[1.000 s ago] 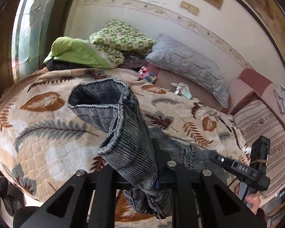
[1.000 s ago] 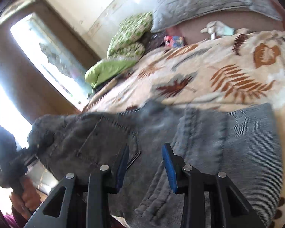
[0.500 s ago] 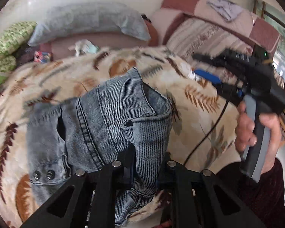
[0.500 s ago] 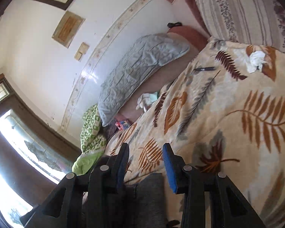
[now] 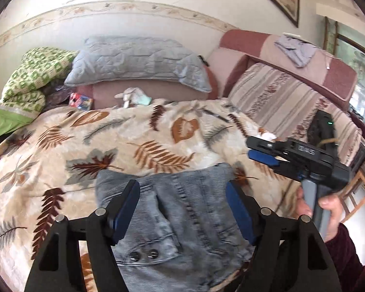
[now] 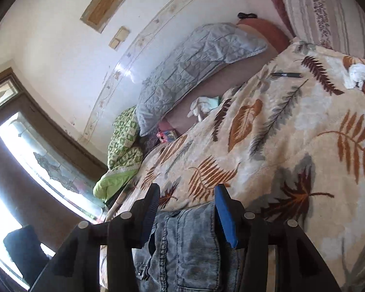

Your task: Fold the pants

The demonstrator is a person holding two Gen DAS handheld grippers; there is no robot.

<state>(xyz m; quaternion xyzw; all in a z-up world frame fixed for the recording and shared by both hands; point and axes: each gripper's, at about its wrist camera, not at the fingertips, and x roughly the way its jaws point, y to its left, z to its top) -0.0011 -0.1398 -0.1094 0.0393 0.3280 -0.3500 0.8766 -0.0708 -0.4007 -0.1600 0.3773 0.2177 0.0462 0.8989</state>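
Observation:
Grey-blue denim pants lie folded in a compact bundle on the leaf-patterned blanket at the near edge of the bed. My left gripper is open above the bundle, holding nothing. My right gripper shows to the right in the left wrist view, held by a hand, off the pants. In the right wrist view the right gripper is open and empty above the pants, which lie below its fingers.
A grey pillow, a green patterned quilt and a small toy lie at the head of the bed. A striped cushion stands right. A pen and a crumpled tissue lie on the blanket.
My left gripper held a pant leg up, carried it over the rest and has let go; it is now open. The pants now lie folded. The right gripper stayed open.

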